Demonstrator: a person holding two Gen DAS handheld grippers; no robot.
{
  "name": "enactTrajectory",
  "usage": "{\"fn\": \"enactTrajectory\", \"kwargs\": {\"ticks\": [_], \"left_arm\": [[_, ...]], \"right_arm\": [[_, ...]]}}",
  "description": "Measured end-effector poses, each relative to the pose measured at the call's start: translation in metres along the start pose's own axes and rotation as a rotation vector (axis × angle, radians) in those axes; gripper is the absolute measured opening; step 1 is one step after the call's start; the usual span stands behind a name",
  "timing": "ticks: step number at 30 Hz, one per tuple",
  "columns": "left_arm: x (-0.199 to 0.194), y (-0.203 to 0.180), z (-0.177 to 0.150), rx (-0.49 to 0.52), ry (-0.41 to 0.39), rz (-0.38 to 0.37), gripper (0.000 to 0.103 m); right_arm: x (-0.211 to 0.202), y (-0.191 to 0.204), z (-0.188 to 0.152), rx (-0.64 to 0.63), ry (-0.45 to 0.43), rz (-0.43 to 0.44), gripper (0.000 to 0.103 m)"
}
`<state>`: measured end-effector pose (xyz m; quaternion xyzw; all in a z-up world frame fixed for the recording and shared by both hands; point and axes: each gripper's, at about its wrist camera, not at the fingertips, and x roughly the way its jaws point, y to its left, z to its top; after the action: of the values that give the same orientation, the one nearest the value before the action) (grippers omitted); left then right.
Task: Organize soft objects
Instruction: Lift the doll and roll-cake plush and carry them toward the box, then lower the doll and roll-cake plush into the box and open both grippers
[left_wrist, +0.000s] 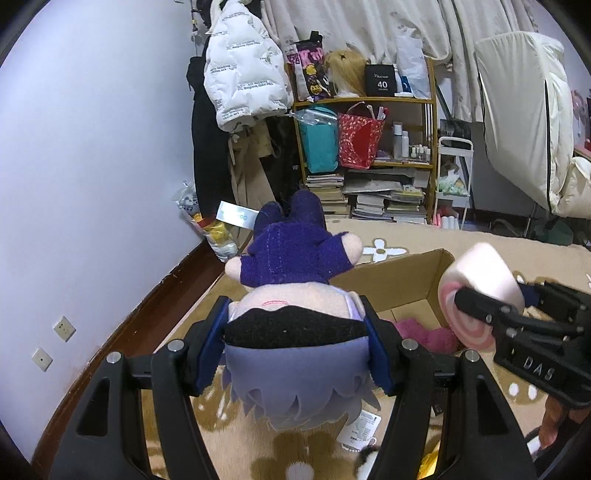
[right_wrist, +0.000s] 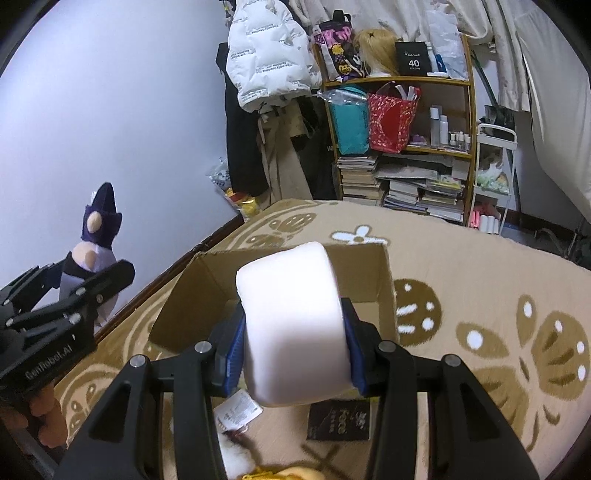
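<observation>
- Left wrist view: the left gripper (left_wrist: 295, 339) is clamped on a plush doll (left_wrist: 291, 295) by the head, held above the rug (left_wrist: 480, 243). Just past it sits an open cardboard box (left_wrist: 399, 280) with something pink and fuzzy (left_wrist: 428, 334) inside.
- Right wrist view: the right gripper (right_wrist: 295, 343) squeezes a white roll-shaped plush (right_wrist: 291, 321), hanging right over the same box (right_wrist: 207, 295); whatever's in the box is hidden here.
</observation>
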<state>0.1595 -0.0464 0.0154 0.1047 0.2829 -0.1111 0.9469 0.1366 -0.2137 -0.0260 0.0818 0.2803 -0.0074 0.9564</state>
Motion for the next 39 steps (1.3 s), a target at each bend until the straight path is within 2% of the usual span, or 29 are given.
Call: {"fn": "enactTrajectory", "kwargs": {"ticks": [18,24,31,33,34,35,39], "left_arm": [[0.042,-0.002,-0.005,0.003,0.048,-0.016,0.067],[0.051,0.006,-0.008,-0.028,0.065,-0.028,0.067],[0.062,0.013,-0.013,-0.051,0.105,-0.021,0.067],[0.064,0.013,-0.014,-0.04,0.116,0.0,0.078],[0.064,0.013,-0.015,-0.033,0.113,0.023,0.089],[0.062,0.012,-0.016,-0.032,0.106,0.036,0.094],[0.062,0.016,-0.018,-0.046,0.115,0.046,0.096]], "right_arm": [[0.037,-0.013,0.009,0.03,0.022,0.024,0.049],[0.04,-0.014,0.007,0.033,0.017,0.025,0.052],[0.049,-0.011,0.004,0.039,0.055,0.03,0.055],[0.051,-0.011,0.003,0.039,0.068,0.026,0.058],[0.051,-0.011,0.004,0.037,0.073,0.021,0.059],[0.05,-0.011,0.004,0.031,0.072,0.018,0.063],[0.039,-0.016,0.006,0.053,0.029,0.035,0.088]]}}
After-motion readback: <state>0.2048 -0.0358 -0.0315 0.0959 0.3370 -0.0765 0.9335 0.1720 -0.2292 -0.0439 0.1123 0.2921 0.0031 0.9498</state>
